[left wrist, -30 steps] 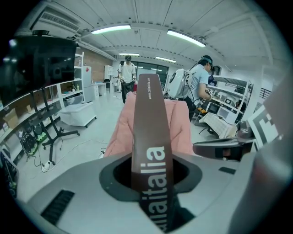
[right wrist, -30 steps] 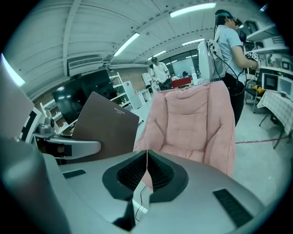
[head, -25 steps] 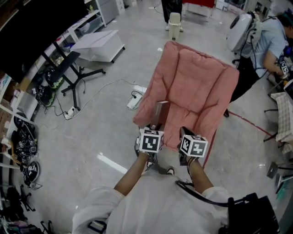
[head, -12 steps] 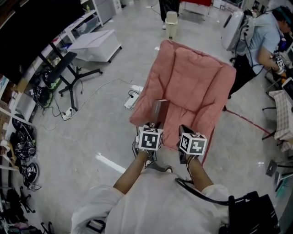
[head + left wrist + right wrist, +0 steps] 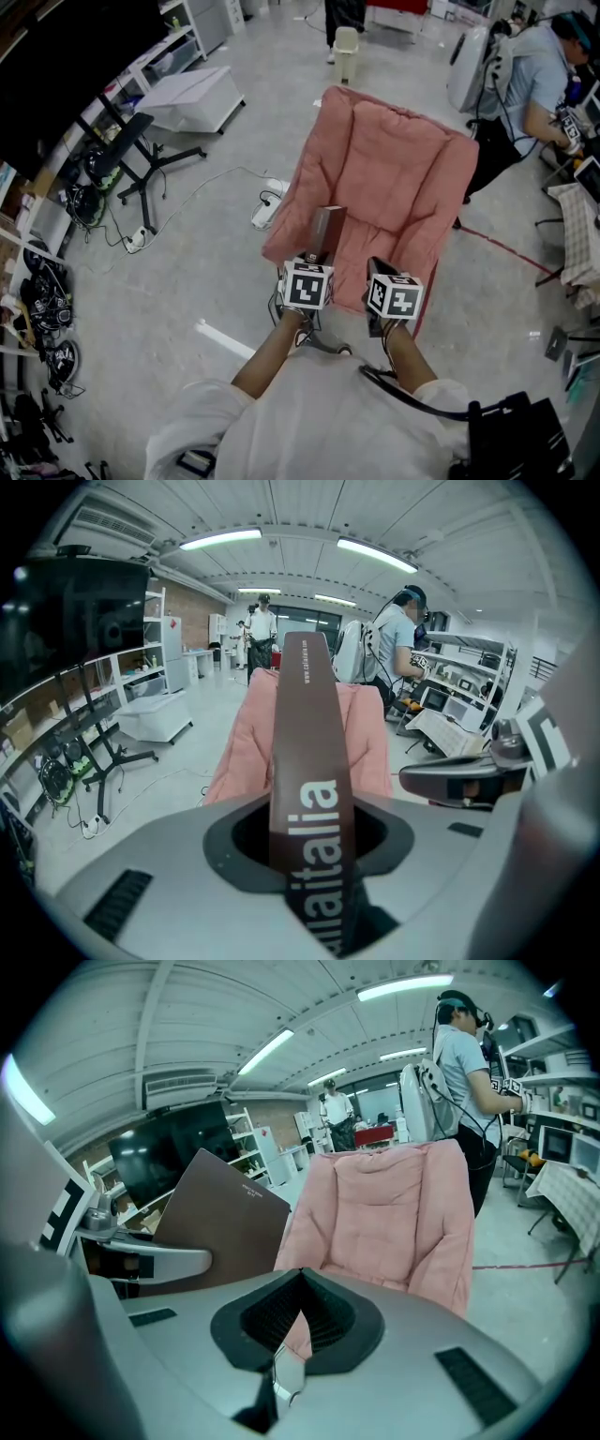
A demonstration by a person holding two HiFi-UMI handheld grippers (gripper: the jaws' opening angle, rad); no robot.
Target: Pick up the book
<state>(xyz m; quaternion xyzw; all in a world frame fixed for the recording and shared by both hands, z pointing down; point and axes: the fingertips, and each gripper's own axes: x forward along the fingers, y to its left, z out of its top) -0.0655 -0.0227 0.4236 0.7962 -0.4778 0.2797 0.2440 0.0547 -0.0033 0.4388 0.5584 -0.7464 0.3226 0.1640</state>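
Observation:
A thin brown book [image 5: 326,232] stands upright, spine toward me, with my left gripper [image 5: 317,259] shut on its lower end. In the left gripper view the book's spine [image 5: 305,752] with white lettering rises between the jaws of that gripper [image 5: 306,841], which press on it. The book is held above the front edge of a pink padded chair [image 5: 394,178]. My right gripper [image 5: 379,274] hovers just right of the left one. Its pads [image 5: 281,1312] meet at the tips with nothing between them. From the right gripper view the book's brown cover [image 5: 220,1222] shows at left.
A white low cabinet [image 5: 192,94] and a black stand [image 5: 141,155] sit on the floor at left. A power strip with cable [image 5: 265,202] lies beside the chair. A person [image 5: 544,75] works at a bench at the right. A white strip [image 5: 223,337] lies on the floor.
Both grippers and the book keep their places; only the head view has drifted slightly, so the chair sits a little higher in the picture.

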